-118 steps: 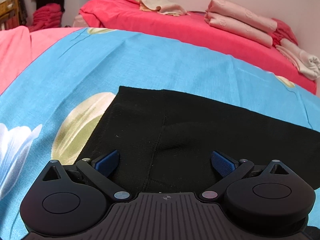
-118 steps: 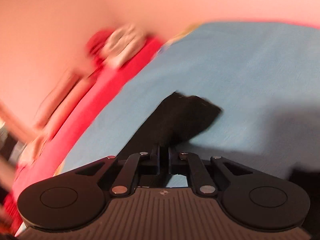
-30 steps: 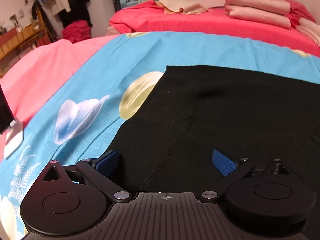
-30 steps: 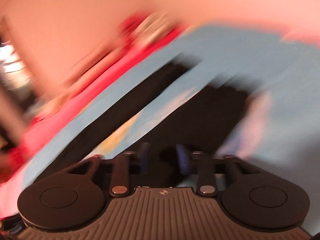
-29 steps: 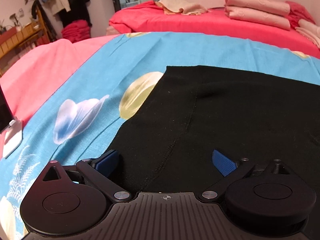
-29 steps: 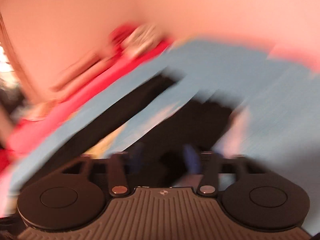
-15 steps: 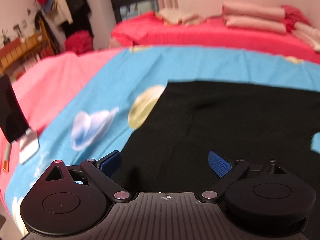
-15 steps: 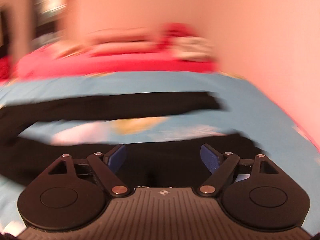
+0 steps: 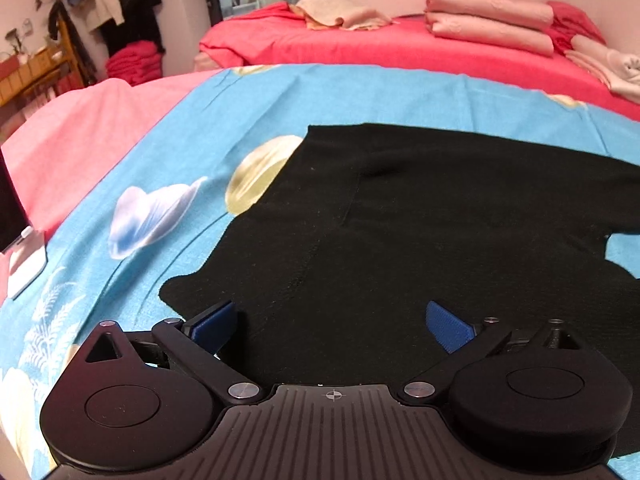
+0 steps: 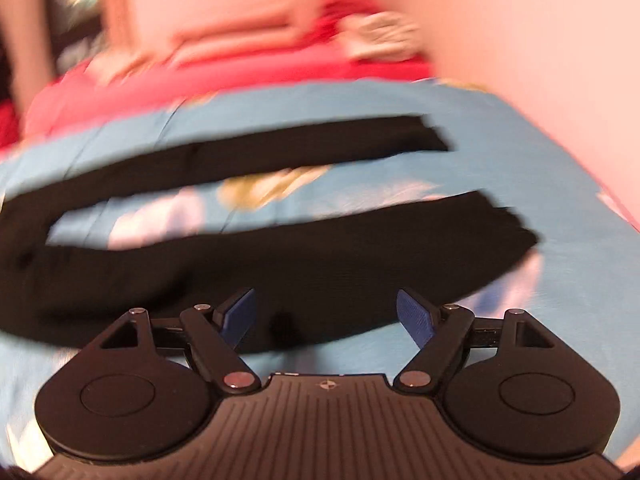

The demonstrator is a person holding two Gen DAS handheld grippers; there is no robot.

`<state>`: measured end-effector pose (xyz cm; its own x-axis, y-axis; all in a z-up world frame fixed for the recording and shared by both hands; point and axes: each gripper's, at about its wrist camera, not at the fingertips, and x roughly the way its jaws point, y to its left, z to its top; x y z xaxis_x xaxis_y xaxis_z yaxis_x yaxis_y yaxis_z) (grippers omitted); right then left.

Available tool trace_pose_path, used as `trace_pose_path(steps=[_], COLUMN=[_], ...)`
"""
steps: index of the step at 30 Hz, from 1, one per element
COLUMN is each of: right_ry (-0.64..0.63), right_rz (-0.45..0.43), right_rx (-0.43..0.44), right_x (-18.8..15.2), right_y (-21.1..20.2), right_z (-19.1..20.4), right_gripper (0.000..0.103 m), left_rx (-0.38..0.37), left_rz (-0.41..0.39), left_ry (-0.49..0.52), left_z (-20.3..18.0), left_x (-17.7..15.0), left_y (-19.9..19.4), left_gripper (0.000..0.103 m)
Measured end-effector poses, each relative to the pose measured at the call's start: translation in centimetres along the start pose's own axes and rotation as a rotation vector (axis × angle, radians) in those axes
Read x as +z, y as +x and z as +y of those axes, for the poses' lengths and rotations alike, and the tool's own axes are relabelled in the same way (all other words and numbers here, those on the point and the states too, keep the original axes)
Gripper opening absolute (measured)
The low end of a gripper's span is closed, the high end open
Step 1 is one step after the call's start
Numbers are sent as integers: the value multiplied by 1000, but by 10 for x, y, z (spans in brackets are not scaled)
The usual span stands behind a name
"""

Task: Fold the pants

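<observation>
On the far left of my left wrist view, a white block with a dark slab on it (image 9: 24, 256) sits on the pink cover (image 9: 80, 128). Beside it, the blue printed sheet (image 9: 132, 216) carries the black pants (image 9: 440, 216), spread flat on the bed. Their waist end lies under my left gripper (image 9: 332, 322), whose jaws stand wide apart with the blue pads (image 9: 212, 322) clear of the cloth; nothing is gripped. Behind, a red bed (image 9: 380, 46) holds folded pink bedding (image 9: 488, 20).

Right wrist view is blurred. From left to right: the crotch of the pants (image 10: 24, 236) at the left edge, then the two legs running rightward over the sheet, the far leg (image 10: 260, 156) and the near leg (image 10: 320, 248) apart, with printed sheet showing between them. The near leg's cuff ends at the right. My right gripper (image 10: 326, 314) hangs over the near leg; its jaws have just been opening and now stand wide, pads (image 10: 416, 316) not pressing on anything, with the fabric lying below them.
</observation>
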<state>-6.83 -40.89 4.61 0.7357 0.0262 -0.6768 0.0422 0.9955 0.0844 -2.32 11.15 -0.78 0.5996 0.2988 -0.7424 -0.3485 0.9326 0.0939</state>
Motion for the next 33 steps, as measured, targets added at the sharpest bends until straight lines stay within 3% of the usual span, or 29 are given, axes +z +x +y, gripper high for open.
trace_pose_path(steps=[3,5,6,7,11,15,18,19,21,22,23,27,30,33], right_ry=[-5,-9,27,71,205,307,317,317,299,276,255,314,393,387], right_rz=[-38,56,44,31,-10,6,-27,-37,-54,-67,-79,-90,-94,-95], right_rx=[-12,-100,-113,-111,-240,-159,-126,-118,-161,-201,-213,-238,-201,-210], right_x=[5,5,2,1,-2,-7,-4,-4,-1,3,5,1,-5,-5], right_y=[14,46,50,45,31,38,45,47,47,49,47,41,40,37], right_z=[-9,-16,-24,-30,-47,-57,-57,-55,-59,-60,-62,-86,-97,-92], right_gripper=[82,82,84,80,80,91,91,83,56,25,11,8,9,17], left_rx=[25,36,37,37,34,51,51,51,52,53,53,51,49,46], left_rz=[1,-10,-8,-3,8,7,7,8,10,10,10,7,8,12], left_ry=[7,13,12,7,3,6,4,5,5,4,2,0,0,-2], left_z=[-4,-6,-5,-4,-1,-4,-4,-4,-4,-4,-4,-4,-3,-3], left_x=[-3,-5,-6,-6,-6,-5,-6,-6,-5,-5,-5,-6,-6,-5], left_y=[6,5,4,3,2,3,2,2,2,2,2,2,2,2], left_gripper=[103,103,103,103,103,103,103,103,103,103,103,103,103,103])
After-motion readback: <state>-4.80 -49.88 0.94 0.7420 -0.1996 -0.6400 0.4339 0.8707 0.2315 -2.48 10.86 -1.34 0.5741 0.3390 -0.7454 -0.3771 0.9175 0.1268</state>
